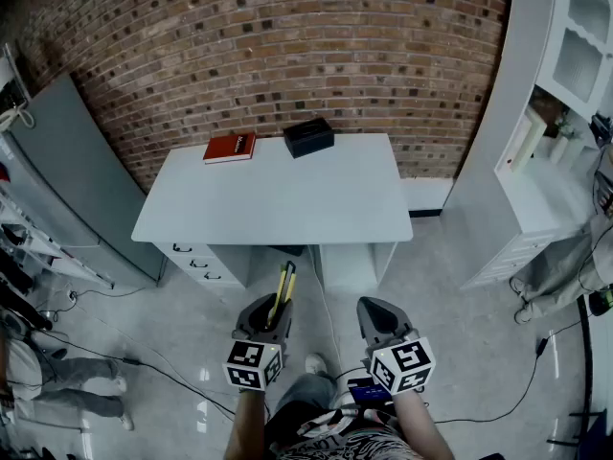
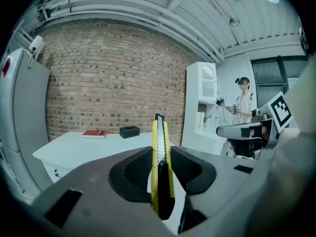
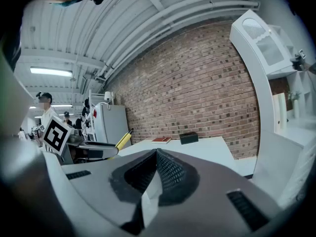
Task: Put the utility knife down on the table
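A yellow and black utility knife (image 1: 283, 292) stands clamped in my left gripper (image 1: 271, 314), its tip pointing toward the white table (image 1: 278, 204). In the left gripper view the utility knife (image 2: 160, 162) rises upright between the shut jaws. My right gripper (image 1: 375, 318) hangs beside the left one, shut with nothing in it. The right gripper view shows the right gripper (image 3: 156, 157) with its jaws closed together, and the knife's yellow tip (image 3: 123, 139) at the left. Both grippers are held over the floor, short of the table's front edge.
A red book (image 1: 230, 147) and a black box (image 1: 308, 136) lie at the table's far edge by the brick wall. A grey cabinet (image 1: 67, 175) stands left, a white shelf unit (image 1: 565, 84) right. Drawers (image 1: 201, 262) sit under the table. Cables cross the floor. A person (image 2: 243, 102) stands at the right.
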